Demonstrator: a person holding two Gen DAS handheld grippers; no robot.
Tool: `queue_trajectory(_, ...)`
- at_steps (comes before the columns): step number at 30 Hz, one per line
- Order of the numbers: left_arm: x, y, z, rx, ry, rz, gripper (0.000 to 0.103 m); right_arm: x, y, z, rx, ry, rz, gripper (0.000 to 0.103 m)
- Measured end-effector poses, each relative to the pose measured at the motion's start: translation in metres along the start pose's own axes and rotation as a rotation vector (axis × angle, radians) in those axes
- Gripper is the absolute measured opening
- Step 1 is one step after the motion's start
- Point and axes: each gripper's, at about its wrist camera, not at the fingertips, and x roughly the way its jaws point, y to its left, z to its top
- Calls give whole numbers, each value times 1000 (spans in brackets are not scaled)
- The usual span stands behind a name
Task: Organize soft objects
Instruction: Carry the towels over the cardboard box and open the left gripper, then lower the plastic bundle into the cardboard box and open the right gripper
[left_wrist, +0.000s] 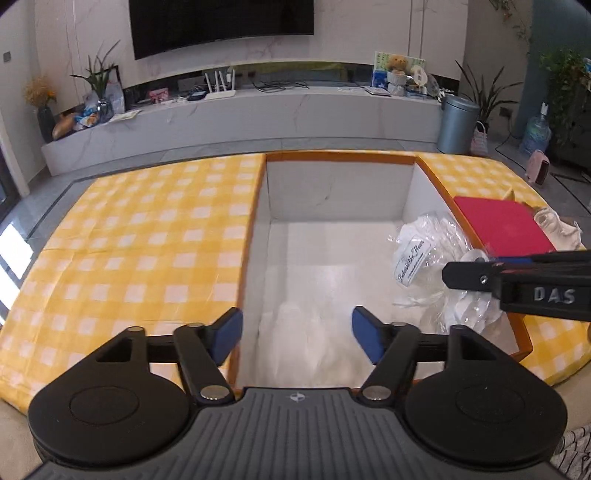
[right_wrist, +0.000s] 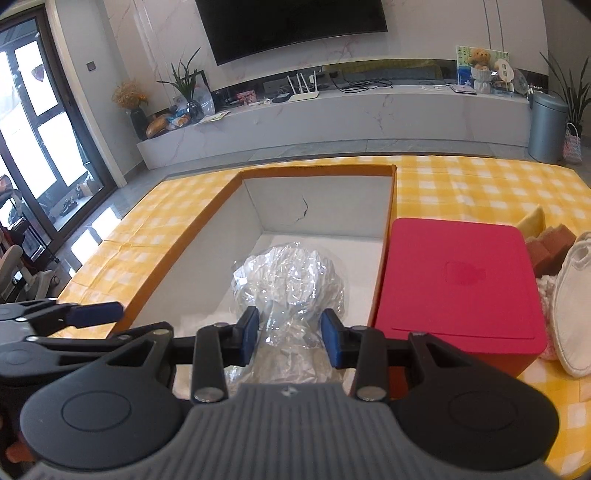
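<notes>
An open box with orange rim (left_wrist: 340, 157) and white inside sits on the yellow checked table; it also shows in the right wrist view (right_wrist: 317, 170). A white soft item in crinkly clear plastic (left_wrist: 424, 258) lies in the box's right part. My left gripper (left_wrist: 297, 334) is open and empty over the box's near edge. In the right wrist view the plastic-wrapped item (right_wrist: 288, 280) sits between the pads of my right gripper (right_wrist: 290, 332), whose jaws stand partly open around its neck; a firm grip is not clear.
A red box (right_wrist: 458, 288) stands right of the open box. White soft items (right_wrist: 570, 299), a brown sponge (right_wrist: 550, 243) and a yellow piece (right_wrist: 532, 221) lie beside it. The checked cloth (left_wrist: 147, 240) spreads to the left. A TV bench and bin (left_wrist: 456, 125) stand behind.
</notes>
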Motion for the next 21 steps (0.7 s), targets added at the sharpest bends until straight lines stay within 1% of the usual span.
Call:
queue_trajectory(3, -10, 7, 3, -23, -44, 15, 83, 2, 4, -1, -6, -2, -18, 37)
queue_trajectory(6, -16, 18, 6, -66, -71, 22, 85, 4, 10, -2, -13, -4, -17, 37)
queue_trajectory(8, -16, 26, 6, -100, -79, 38, 85, 9, 17, -2, -61, 5, -23, 37)
queue_trajectory(10, -11, 34, 7, -128, -73, 50, 85, 15, 30, -4, -128, 8, -66, 37)
queue_trajectory(13, -8, 42, 6, -156, -64, 57, 84, 30, 43, -8, -209, 30, -161, 37)
queue_trajectory(16, -9, 47, 5, -178, -72, 68, 84, 51, 58, -16, -363, 62, -316, 37)
queue_trajectory(17, -9, 48, 5, -178, -74, 69, 84, 58, 60, -18, -398, 76, -351, 37)
queue_trajectory(18, -10, 49, 5, -175, -75, 70, 84, 64, 60, -19, -412, 92, -368, 37)
queue_trajectory(21, -10, 51, 2, -174, -77, 76, 84, 76, 55, -19, -391, 134, -356, 37)
